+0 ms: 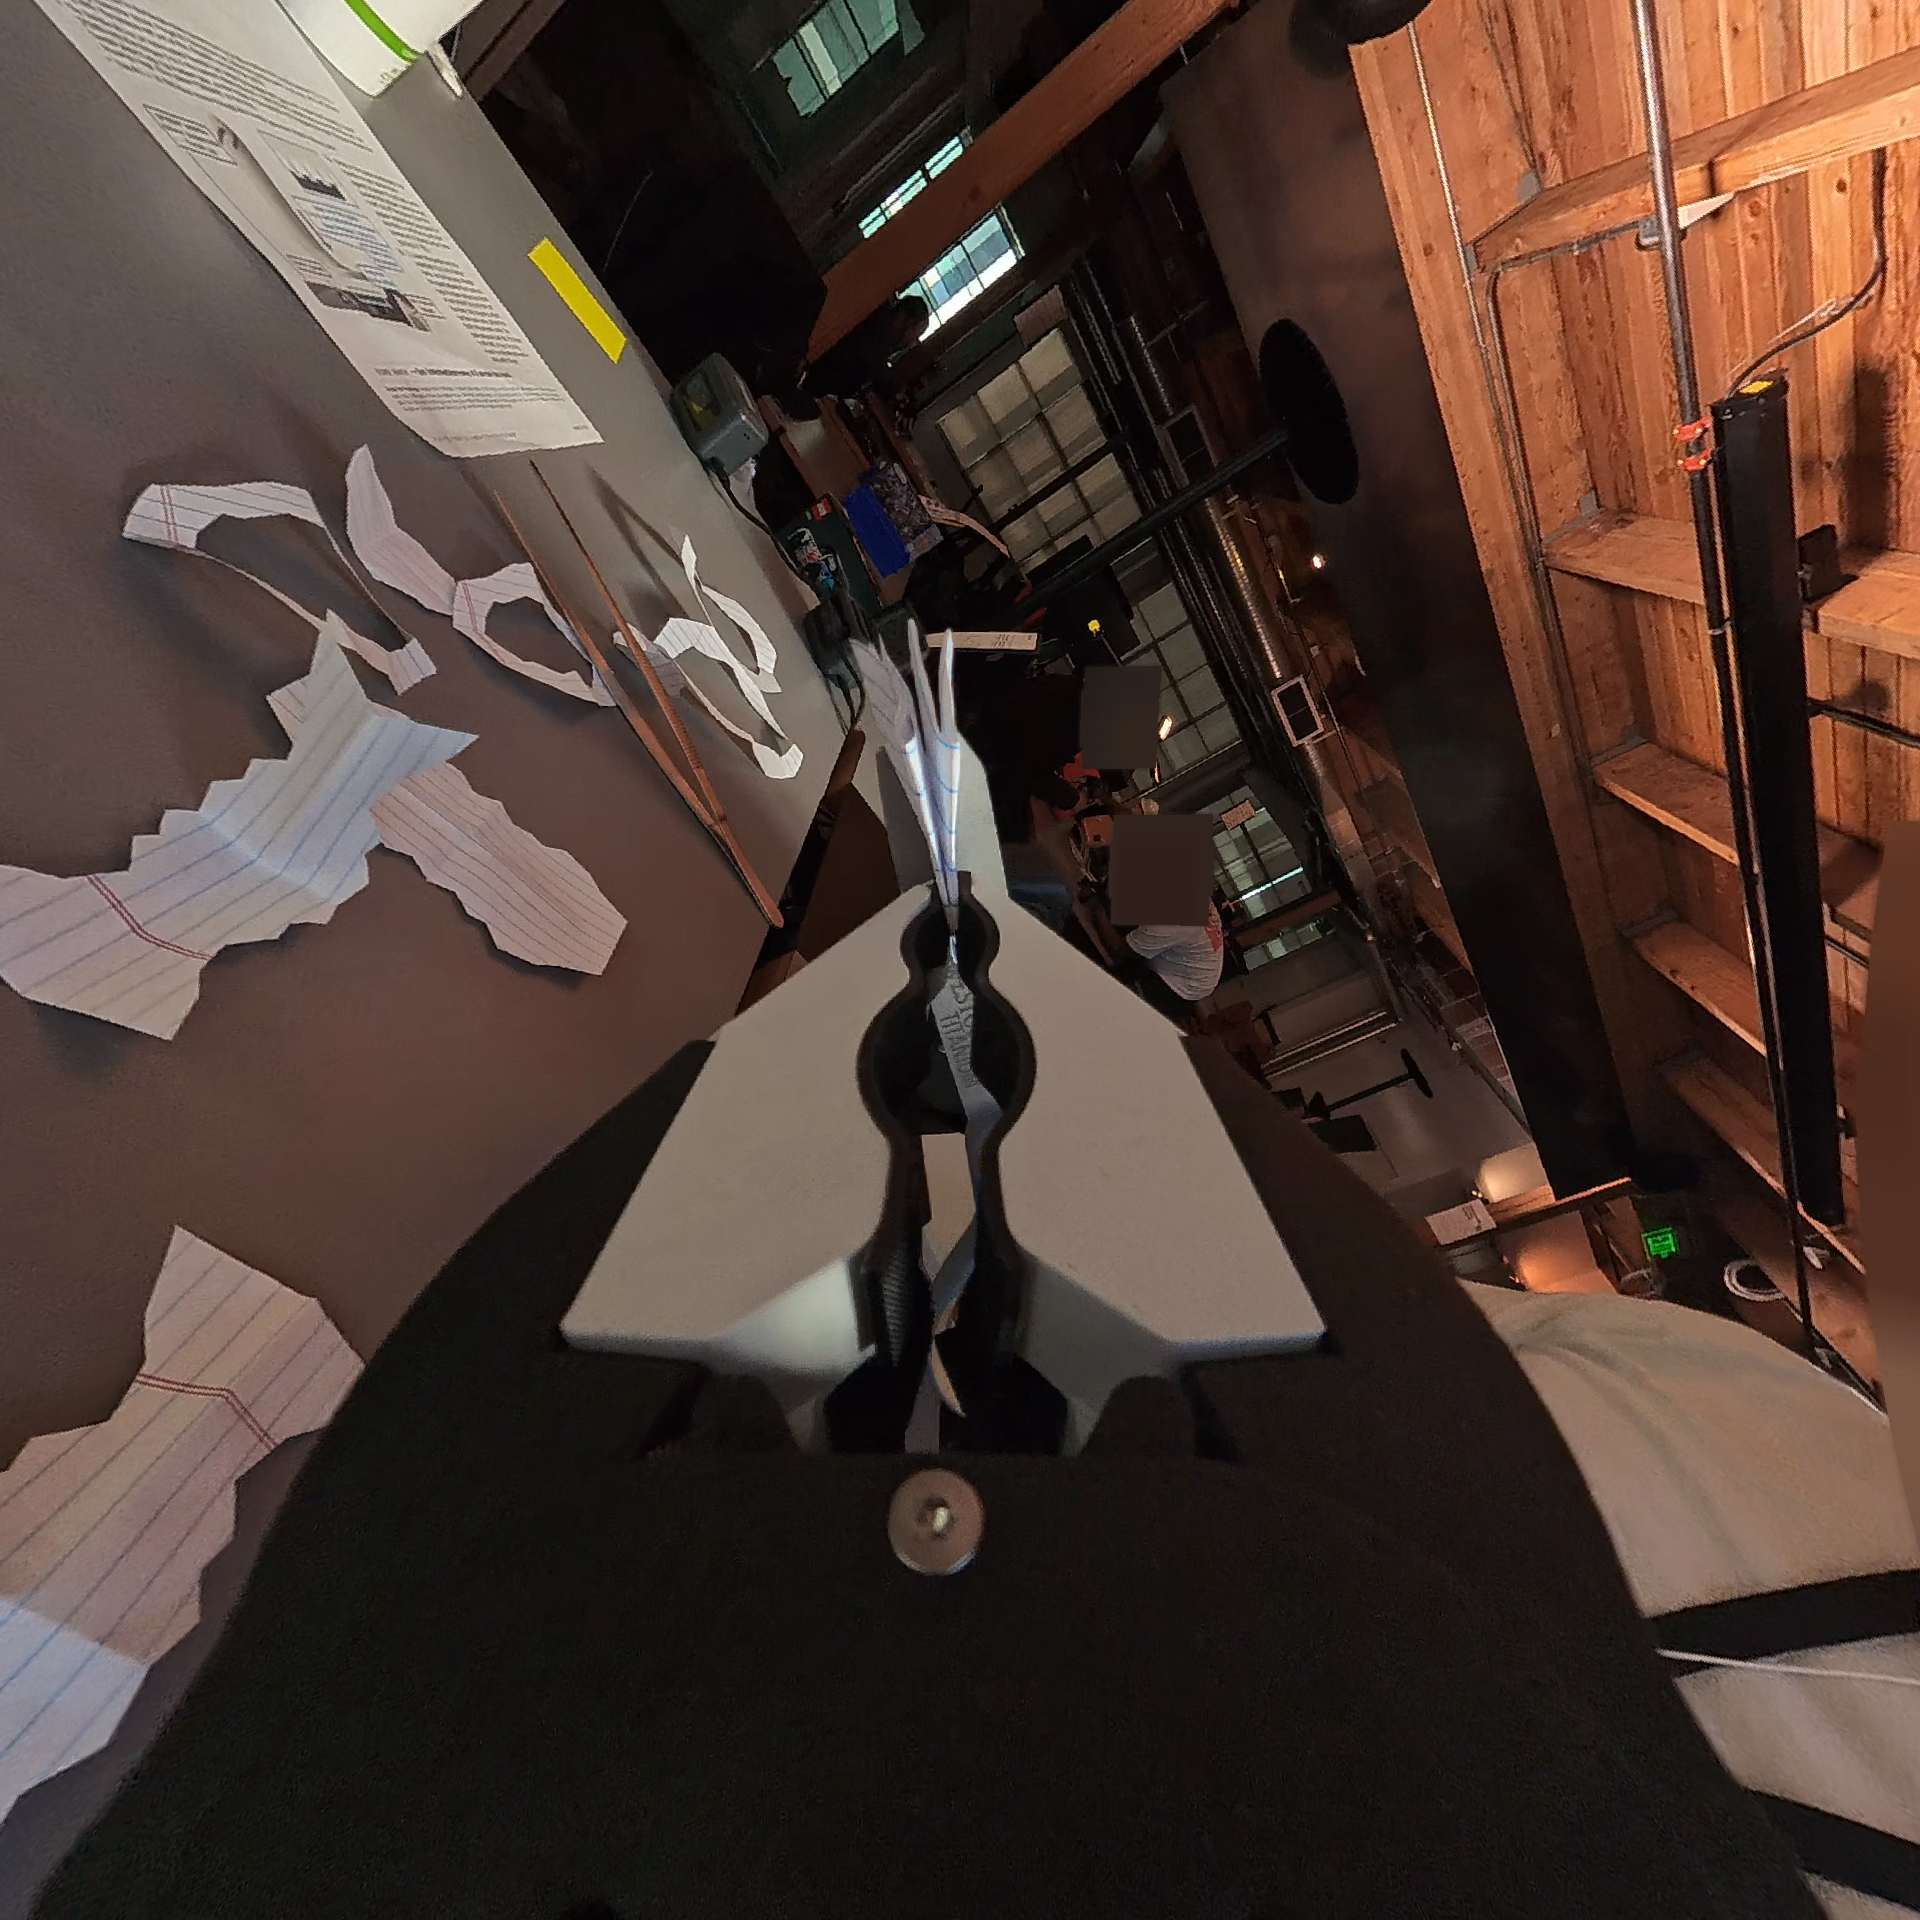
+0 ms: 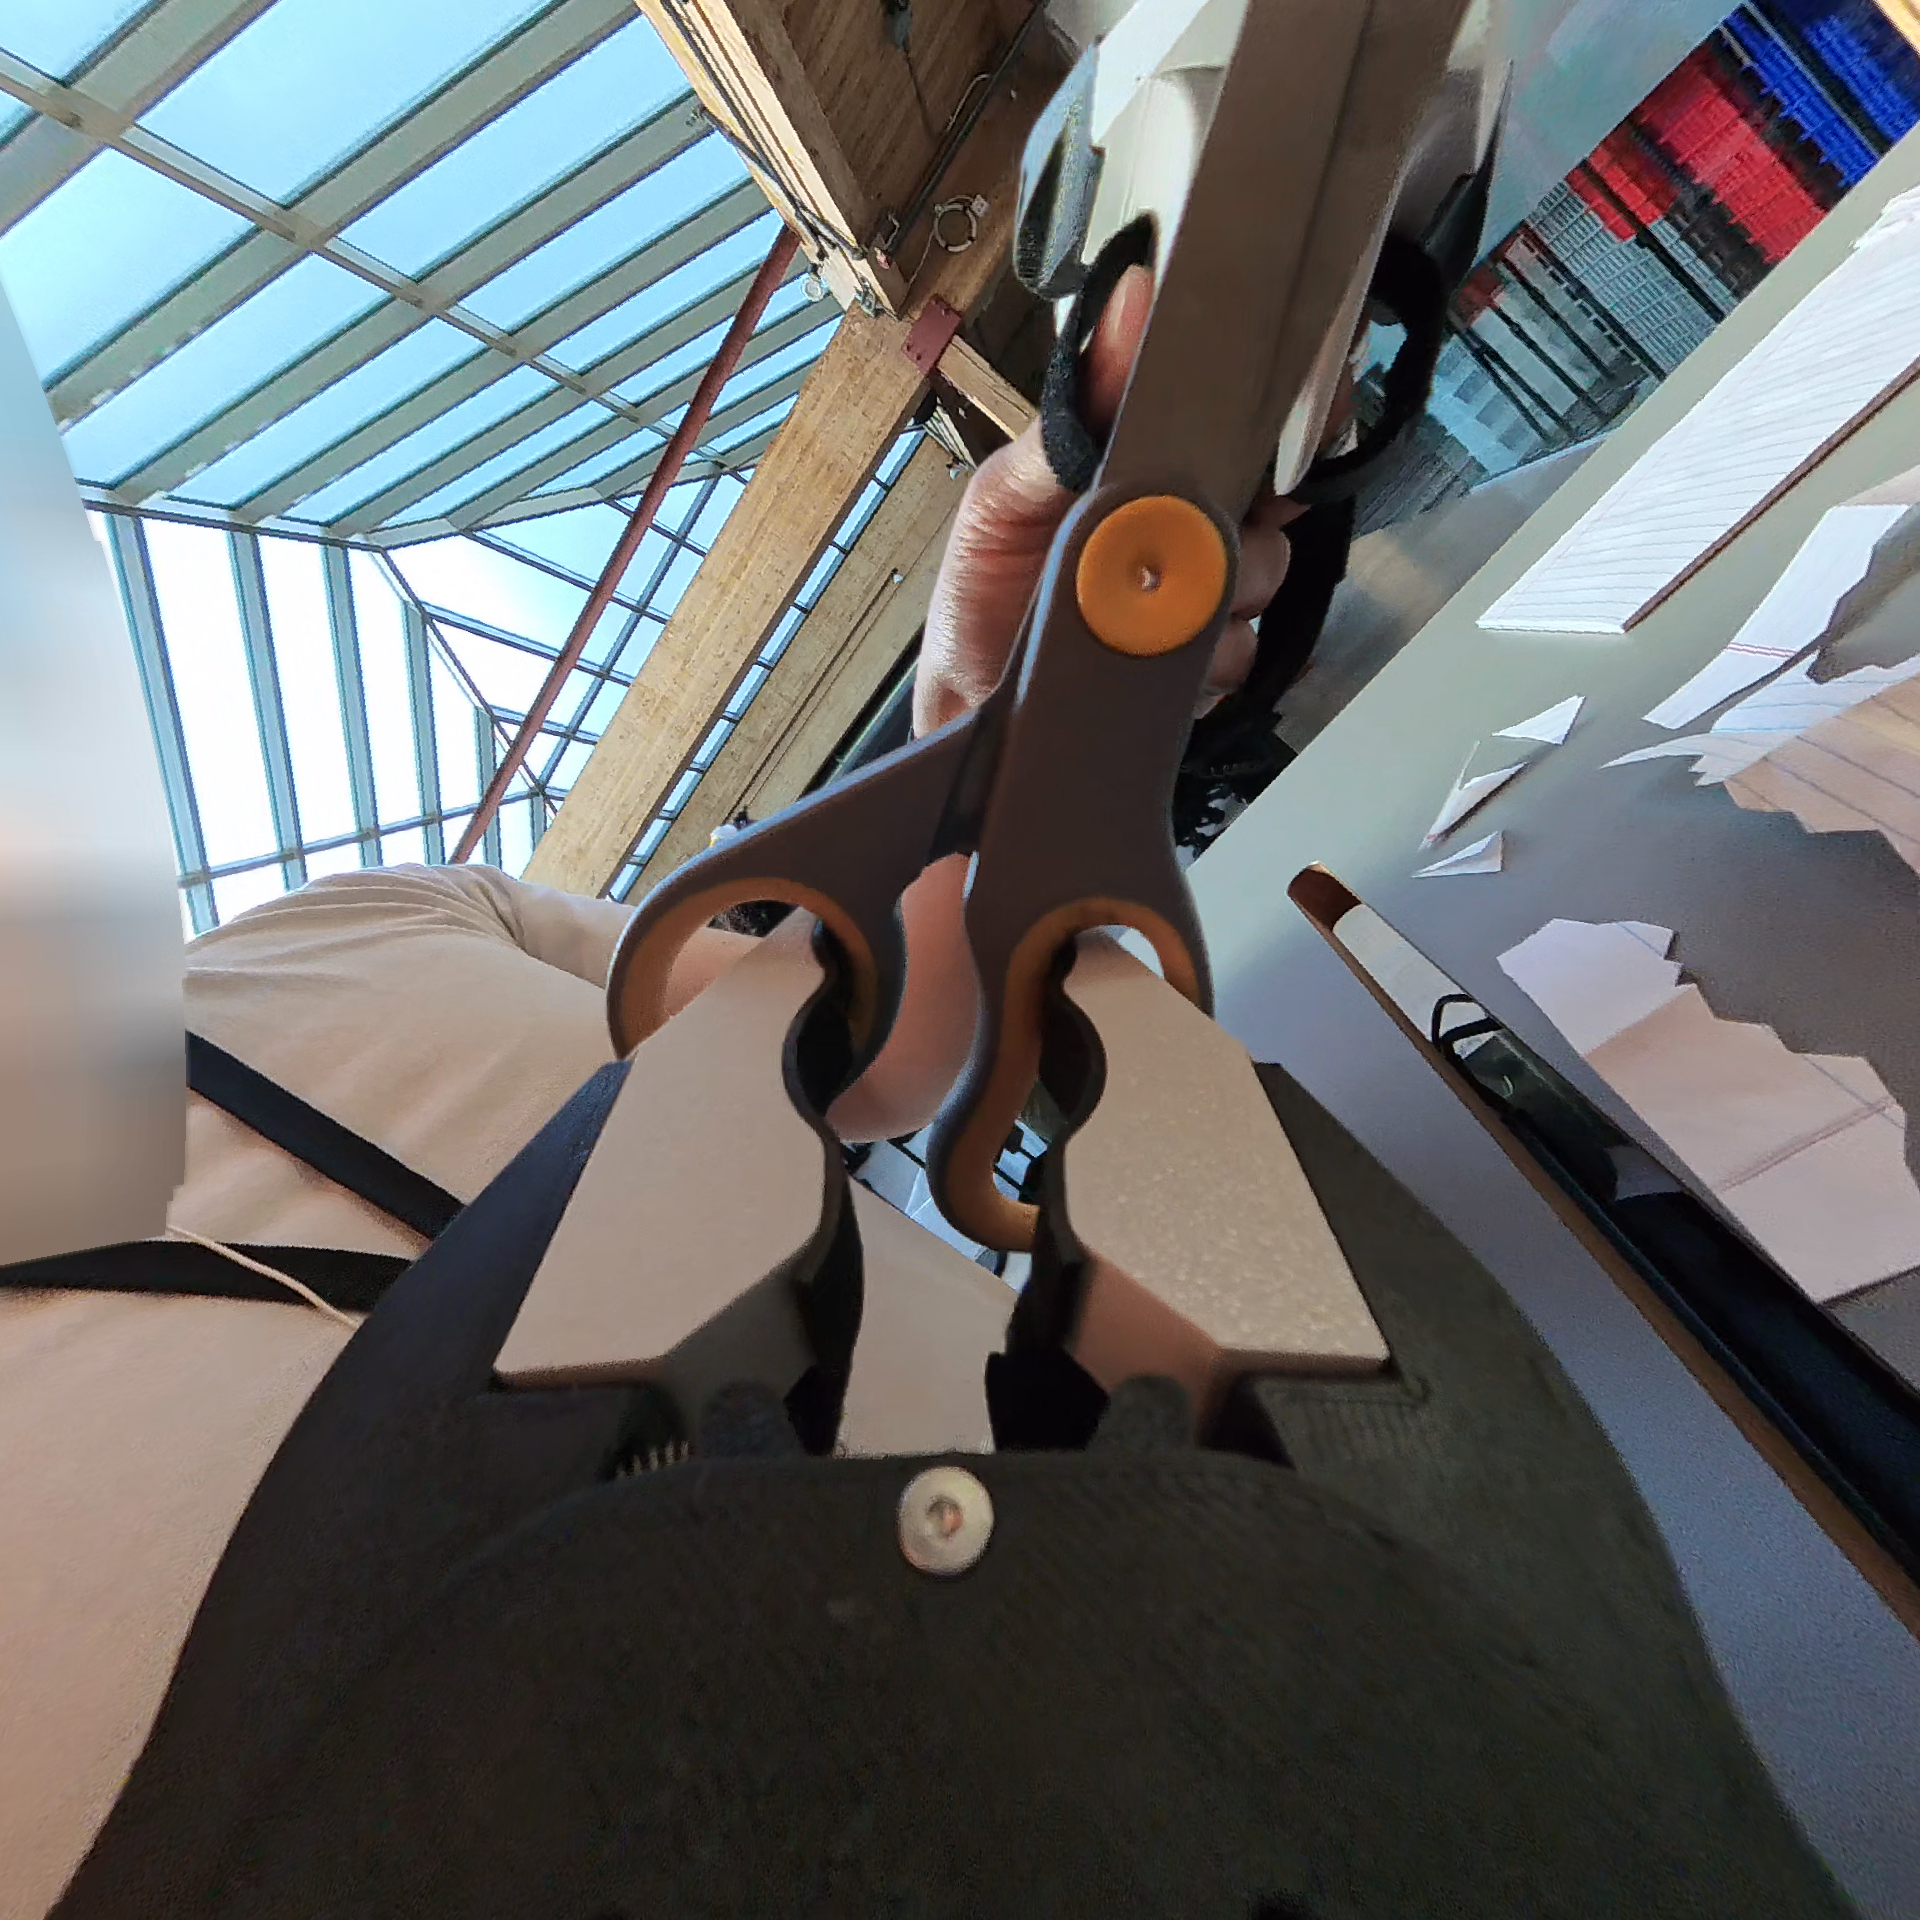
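- Left hand-held gripper (image 1: pixel 951 914): jaws closed tight on a folded piece of lined paper (image 1: pixel 928 758). The paper is seen edge-on and sticks out far past the fingertips, held in the air off the right edge of the surface (image 1: pixel 260 1091).
- Judgement: the pinch is at the near end of the paper only, so the free end looks floppy. A firm, steady hold matters.
- Right hand-held gripper (image 2: pixel 951 935): partly closed, one finger through each handle loop of the scissors (image 2: pixel 1151 574), with the inner loop bars between the fingers. The blades point far, away from the camera, and look closed or nearly so; their tips are out of frame.
- Judgement: the loops sit loose on the fingers, so the scissors could twist. Keep the blades square to the paper edge.
- A person's hand (image 2: pixel 987 582) is right behind the pivot, close to the blades, which is a hazard.
- On the surface to the left: jagged lined-paper scraps (image 1: pixel 312 831), two thin wooden sticks (image 1: pixel 644 665), a printed sheet (image 1: pixel 343 229) and a yellow strip (image 1: pixel 577 299) at the far end.
- In the right wrist view: a lined pad (image 2: pixel 1714 468) at far right and more scraps (image 2: pixel 1590 966) nearer.
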Demonstrator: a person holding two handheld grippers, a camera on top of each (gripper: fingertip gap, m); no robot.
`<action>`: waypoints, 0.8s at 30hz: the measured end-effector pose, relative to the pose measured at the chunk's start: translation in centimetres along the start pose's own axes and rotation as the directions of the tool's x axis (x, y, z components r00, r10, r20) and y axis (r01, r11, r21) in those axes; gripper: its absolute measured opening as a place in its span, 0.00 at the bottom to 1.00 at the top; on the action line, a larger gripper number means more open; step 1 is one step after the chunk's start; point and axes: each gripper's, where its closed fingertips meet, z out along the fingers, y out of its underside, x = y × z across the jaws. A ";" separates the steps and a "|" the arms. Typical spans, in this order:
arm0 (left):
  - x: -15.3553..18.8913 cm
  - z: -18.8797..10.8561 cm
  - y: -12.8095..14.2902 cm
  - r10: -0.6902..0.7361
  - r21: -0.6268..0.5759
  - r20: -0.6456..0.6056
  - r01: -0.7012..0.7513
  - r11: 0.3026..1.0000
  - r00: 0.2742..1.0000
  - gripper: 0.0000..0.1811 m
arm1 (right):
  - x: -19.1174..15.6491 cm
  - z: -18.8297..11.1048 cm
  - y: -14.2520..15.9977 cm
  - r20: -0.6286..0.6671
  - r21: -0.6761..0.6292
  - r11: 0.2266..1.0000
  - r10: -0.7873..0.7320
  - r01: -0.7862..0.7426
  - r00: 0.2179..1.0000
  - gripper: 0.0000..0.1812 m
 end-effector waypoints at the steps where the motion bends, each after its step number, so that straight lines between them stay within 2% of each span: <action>1: -0.1 0.0 -0.1 -0.002 -0.003 -0.002 0.002 1.000 1.000 0.00 | 0.1 0.0 0.0 -0.007 -0.004 1.000 0.006 -0.006 1.000 0.16; 14: -1.8 0.7 -0.3 -0.054 0.006 -0.037 0.055 0.998 0.998 0.00 | 2.5 -0.6 0.3 -0.060 -0.017 1.000 -0.028 0.027 0.998 0.16; 18: -2.1 0.8 0.0 -0.053 0.016 -0.046 0.054 0.998 0.998 0.00 | 2.3 -0.6 0.3 -0.002 0.000 1.000 -0.003 0.003 1.000 0.17; 21: -2.4 0.4 0.1 -0.016 -0.024 0.002 0.017 1.000 1.000 0.00 | 2.2 -1.0 -0.7 0.036 0.075 0.997 0.032 -0.034 0.999 0.21; 24: -2.0 0.7 0.8 0.012 -0.073 0.004 -0.012 0.997 1.000 0.00 | 2.1 -1.0 -1.2 0.040 0.080 0.996 0.030 -0.033 0.999 0.26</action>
